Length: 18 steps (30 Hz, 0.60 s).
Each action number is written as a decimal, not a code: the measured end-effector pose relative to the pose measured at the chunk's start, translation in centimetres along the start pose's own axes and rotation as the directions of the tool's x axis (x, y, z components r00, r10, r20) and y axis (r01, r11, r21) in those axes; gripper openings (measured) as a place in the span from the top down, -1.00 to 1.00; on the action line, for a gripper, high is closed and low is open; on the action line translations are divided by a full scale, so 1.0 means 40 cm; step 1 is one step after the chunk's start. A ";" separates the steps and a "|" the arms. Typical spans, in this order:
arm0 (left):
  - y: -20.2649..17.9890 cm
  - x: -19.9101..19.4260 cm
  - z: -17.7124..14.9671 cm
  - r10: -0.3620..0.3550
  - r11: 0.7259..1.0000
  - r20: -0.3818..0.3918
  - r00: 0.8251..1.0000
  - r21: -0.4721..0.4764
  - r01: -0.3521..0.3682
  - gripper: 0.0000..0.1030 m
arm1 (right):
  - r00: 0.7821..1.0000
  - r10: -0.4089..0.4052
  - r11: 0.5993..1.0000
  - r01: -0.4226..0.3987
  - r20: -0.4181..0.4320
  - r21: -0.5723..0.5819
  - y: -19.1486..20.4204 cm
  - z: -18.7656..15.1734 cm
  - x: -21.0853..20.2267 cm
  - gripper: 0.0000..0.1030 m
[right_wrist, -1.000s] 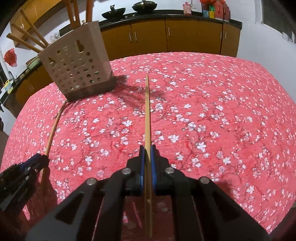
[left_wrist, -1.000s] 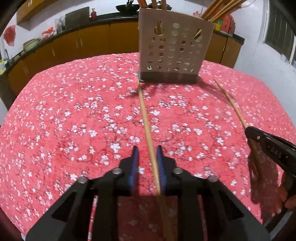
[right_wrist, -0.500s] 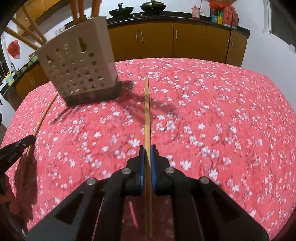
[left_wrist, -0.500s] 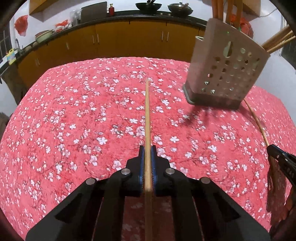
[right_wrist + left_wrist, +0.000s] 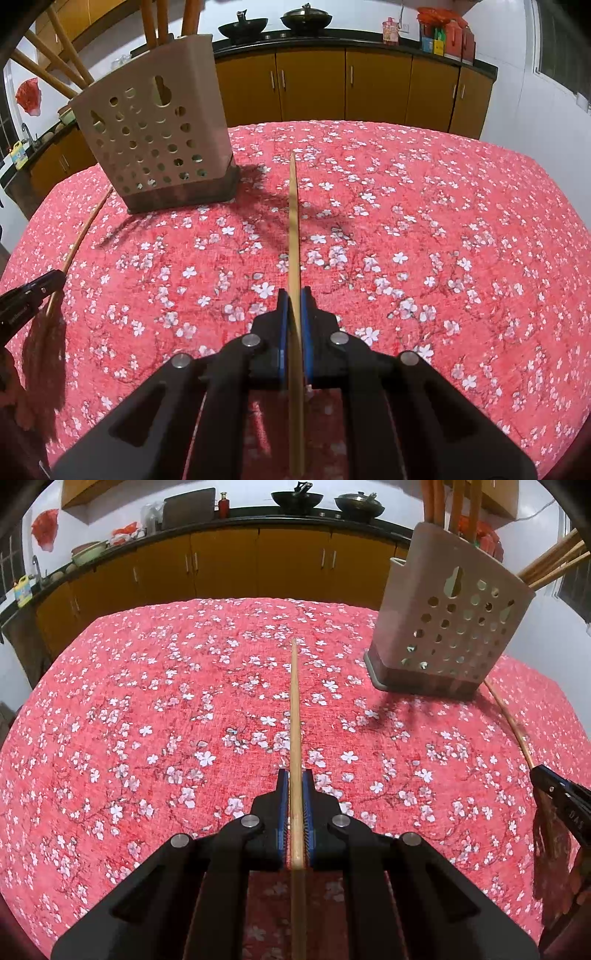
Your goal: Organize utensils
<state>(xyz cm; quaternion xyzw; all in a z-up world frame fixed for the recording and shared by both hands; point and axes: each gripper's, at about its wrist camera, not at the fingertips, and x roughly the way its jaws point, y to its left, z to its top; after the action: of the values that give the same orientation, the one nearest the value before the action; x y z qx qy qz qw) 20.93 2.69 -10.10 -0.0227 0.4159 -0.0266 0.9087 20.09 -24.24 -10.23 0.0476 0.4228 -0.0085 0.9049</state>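
A: Start at the fingers. What does each hand have?

B: The left gripper [image 5: 295, 786] has its blue-padded fingers [image 5: 282, 805] pressed narrow on a wooden chopstick [image 5: 294, 709] that runs straight ahead from between them. The right gripper [image 5: 294, 304] is the same: fingers [image 5: 282, 325] clamped on a second chopstick [image 5: 293, 221]. Each stick's far tip sits low over the flowered cloth of the table [image 5: 147, 701]; whether the tips touch the cloth I cannot tell.

A: So which step is this?

B: I'd judge both grasps are made and the carry to the holder is next. The perforated utensil holder [image 5: 155, 140] stands upright on the table, ahead and to the left of the right gripper, ahead and to the right of the left one.

A: What does the next move need?

B: Each stick has to be tipped up toward vertical and brought over the holder's open top, then let go so it drops in. The top already has handles sticking out, some leaning, so the entry wants a free gap. Going one hand at a time would keep the two sticks from crossing.

A: And the count?

B: Two grippers, each holding one chopstick. One holder. Two loose chopsticks in all; I see none lying free on the cloth. In the holder, roughly three upright wooden handles [image 5: 155, 22] and about three leaning sticks [image 5: 48, 70]; the frame edge cuts them off, so that tally is loose.
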 end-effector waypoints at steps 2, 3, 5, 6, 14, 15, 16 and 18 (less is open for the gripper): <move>0.000 0.001 0.000 0.000 1.000 0.000 1.000 0.001 0.000 0.82 | 1.000 0.001 1.000 -0.001 0.000 0.001 0.001 0.001 0.000 0.84; 0.000 0.001 0.000 0.000 1.000 0.000 1.000 0.001 0.000 0.82 | 1.000 0.001 1.000 -0.001 0.000 0.001 0.002 0.002 0.001 0.83; -0.003 -0.002 0.001 0.000 1.000 0.000 1.000 -0.001 0.000 0.81 | 1.000 0.002 1.000 -0.002 0.000 0.003 0.002 0.002 0.000 0.83; -0.002 -0.002 0.001 -0.001 1.000 0.000 1.000 -0.002 0.001 0.81 | 1.000 0.001 1.000 -0.001 0.000 0.002 0.002 0.002 0.000 0.83; -0.003 -0.001 0.002 -0.001 1.000 -0.001 1.000 -0.002 0.001 0.81 | 1.000 0.001 1.000 -0.001 0.000 0.002 0.002 0.002 0.001 0.83; -0.003 0.000 0.003 -0.001 1.000 -0.001 1.000 -0.002 0.001 0.81 | 1.000 0.002 1.000 -0.002 0.000 0.002 0.002 0.002 0.001 0.83; -0.003 0.000 0.003 -0.001 1.000 -0.001 1.000 -0.002 0.001 0.81 | 1.000 0.002 1.000 -0.002 0.000 0.002 0.001 0.002 0.001 0.83; -0.003 0.000 0.003 0.000 1.000 -0.002 1.000 -0.003 0.000 0.81 | 1.000 0.002 1.000 -0.002 0.000 0.002 0.001 0.002 0.001 0.83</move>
<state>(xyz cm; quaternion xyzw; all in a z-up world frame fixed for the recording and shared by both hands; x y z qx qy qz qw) 21.02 2.56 -10.00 -0.0239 0.4166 -0.0263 0.9084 20.17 -24.19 -10.20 0.0490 0.4227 -0.0082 0.9049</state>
